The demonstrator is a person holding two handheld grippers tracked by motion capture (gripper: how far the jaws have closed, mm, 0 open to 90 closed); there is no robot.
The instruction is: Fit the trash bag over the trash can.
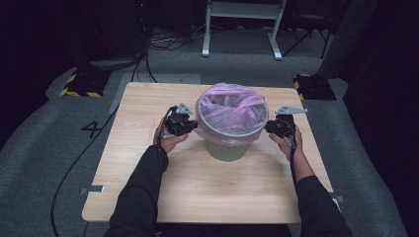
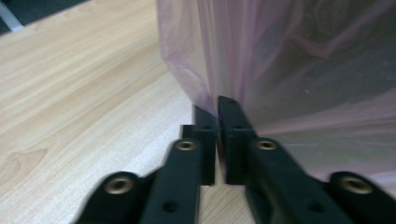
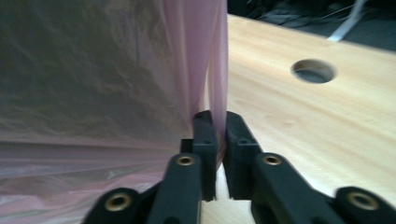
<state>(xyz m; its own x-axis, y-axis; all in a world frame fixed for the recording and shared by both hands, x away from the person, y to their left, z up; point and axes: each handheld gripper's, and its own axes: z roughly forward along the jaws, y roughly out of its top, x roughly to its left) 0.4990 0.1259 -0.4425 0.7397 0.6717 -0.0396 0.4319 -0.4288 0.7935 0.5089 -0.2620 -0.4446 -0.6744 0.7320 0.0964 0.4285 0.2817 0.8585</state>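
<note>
A grey-green bin stands mid-table, lined with a pink plastic bag whose rim folds over the top. My left gripper is at the bin's left side and my right gripper at its right, both near the rim. In the left gripper view the jaws stand nearly together, with the edge of the pink film running down into them. In the right gripper view a gathered fold of the film narrows into the jaws, which pinch it.
The wooden table has bare room in front of and beside the bin. A round hole is cut in its top. Grey carpet, cables and a white stand's legs lie beyond the far edge.
</note>
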